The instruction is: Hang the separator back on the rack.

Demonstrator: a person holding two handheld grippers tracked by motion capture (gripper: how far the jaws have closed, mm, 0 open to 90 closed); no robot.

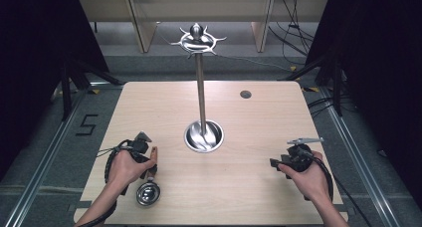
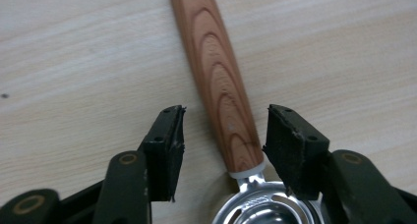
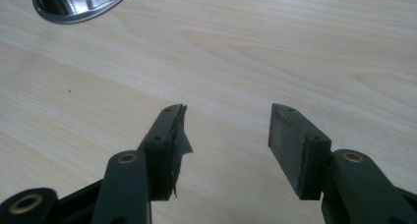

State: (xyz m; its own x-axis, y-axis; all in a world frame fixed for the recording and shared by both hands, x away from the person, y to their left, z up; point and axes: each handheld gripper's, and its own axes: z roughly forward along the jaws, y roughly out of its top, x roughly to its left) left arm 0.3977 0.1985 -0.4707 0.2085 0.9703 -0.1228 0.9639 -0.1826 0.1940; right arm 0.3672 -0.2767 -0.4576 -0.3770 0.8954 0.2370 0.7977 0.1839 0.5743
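Here, the left gripper [image 2: 223, 130] straddles the strainer's wooden handle [image 2: 219, 81], jaws spread, apparently not touching; right of the strainer, the right gripper [image 3: 228, 130] gapes empty.

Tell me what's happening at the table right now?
Left hand-held gripper open, astride strainer's wooden handle, pads not touching. Right hand-held gripper open, empty. Nothing in the way.

A stand [image 1: 201, 95] is set at the worktop [image 1: 249, 177] centre; a strainer [image 1: 149, 187] is laid near-left of it, its handle [image 2: 219, 81] flanked by the left gripper [image 2: 223, 130].
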